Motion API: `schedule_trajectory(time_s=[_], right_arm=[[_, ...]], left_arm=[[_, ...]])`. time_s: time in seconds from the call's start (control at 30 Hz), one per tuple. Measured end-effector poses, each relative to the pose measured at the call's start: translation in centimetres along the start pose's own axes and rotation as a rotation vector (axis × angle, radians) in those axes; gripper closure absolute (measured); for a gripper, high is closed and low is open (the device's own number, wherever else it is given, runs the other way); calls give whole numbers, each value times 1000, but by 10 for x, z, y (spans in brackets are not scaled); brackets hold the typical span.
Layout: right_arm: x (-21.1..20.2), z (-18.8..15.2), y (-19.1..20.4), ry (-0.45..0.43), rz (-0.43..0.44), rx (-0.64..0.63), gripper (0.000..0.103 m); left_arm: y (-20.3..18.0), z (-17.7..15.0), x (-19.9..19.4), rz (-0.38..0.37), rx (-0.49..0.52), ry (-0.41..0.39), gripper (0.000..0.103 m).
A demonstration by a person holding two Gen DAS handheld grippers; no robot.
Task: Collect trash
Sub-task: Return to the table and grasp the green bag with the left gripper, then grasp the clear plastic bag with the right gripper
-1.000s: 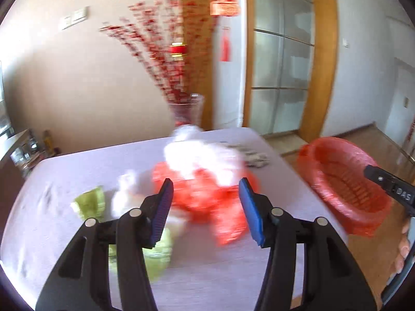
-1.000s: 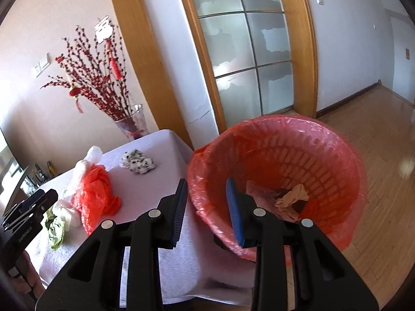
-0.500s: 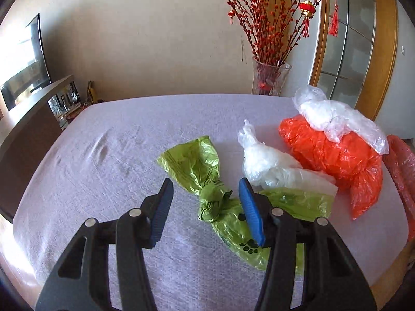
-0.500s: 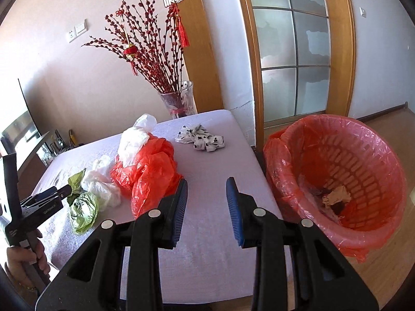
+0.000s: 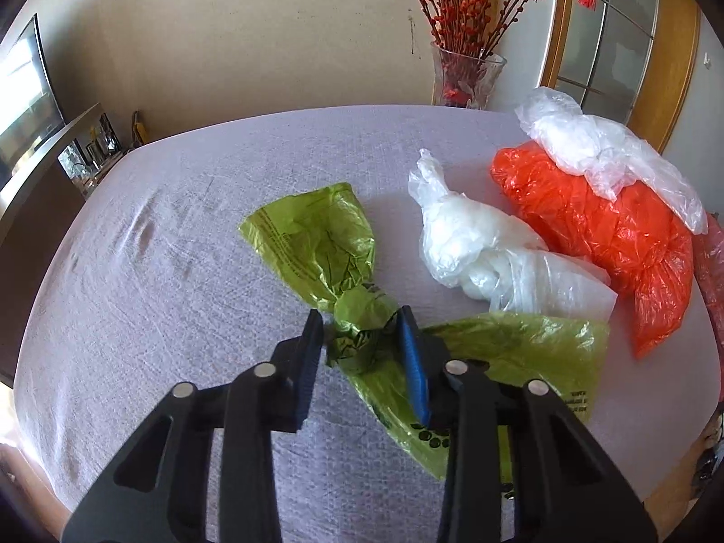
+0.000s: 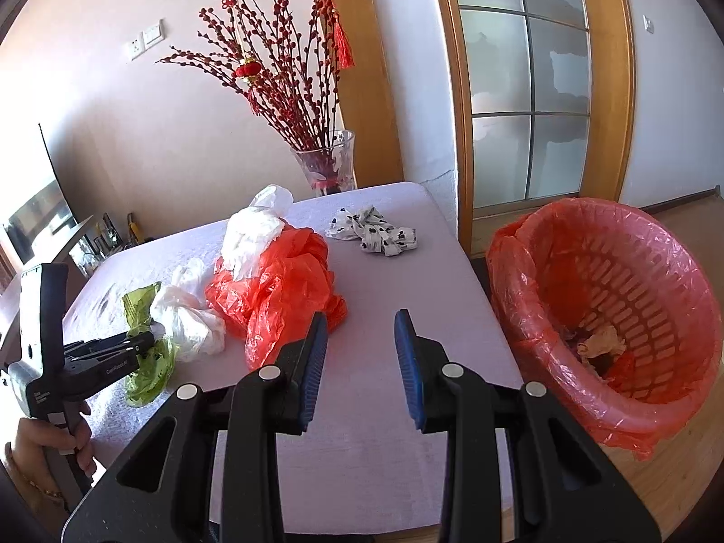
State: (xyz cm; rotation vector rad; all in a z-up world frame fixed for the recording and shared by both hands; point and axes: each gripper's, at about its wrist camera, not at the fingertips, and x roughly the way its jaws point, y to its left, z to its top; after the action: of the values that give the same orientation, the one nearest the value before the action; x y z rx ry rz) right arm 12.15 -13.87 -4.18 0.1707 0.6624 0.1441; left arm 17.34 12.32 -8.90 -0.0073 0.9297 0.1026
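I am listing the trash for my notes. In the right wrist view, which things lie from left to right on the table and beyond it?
green bag → small white bag → red bag → spotted cloth → red-lined basket, which stands beside the table, not on it.

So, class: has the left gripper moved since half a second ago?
Yes. The left gripper has advanced toward the green bag; its fingers now flank the knot on the table.

Black tongs w/ blue pads, silver screws.
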Motion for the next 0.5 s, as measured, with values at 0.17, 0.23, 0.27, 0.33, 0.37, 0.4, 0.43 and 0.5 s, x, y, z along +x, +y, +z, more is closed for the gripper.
schedule_trajectory(time_s=[0.17,0.23,0.27,0.33,0.37,0.4,0.43,0.5], right_arm=[[1,4,6,-3,10,-17,71],[1,6,8,-6,13,-23,71],[2,8,9,-9,15,-23,71],[3,12,11,-15,24,-18,71],[4,15,13,-19,30,-14,71],[5,18,14,-24,37,-12,71],[6,21,16,-25,44,-12,71],[10,28,23,-30,62,-13,71]], left_arm=[[14,-2,-7,-6,-51,-28,88],[23,-1,-13,2,-75,-49,88],[27,1,-17,7,-85,-61,88],[36,5,-25,22,-101,-92,88],[40,7,-29,34,-105,-108,88],[43,8,-34,44,-110,-124,88],[47,10,-37,48,-116,-137,88],[53,13,-44,56,-124,-159,88]])
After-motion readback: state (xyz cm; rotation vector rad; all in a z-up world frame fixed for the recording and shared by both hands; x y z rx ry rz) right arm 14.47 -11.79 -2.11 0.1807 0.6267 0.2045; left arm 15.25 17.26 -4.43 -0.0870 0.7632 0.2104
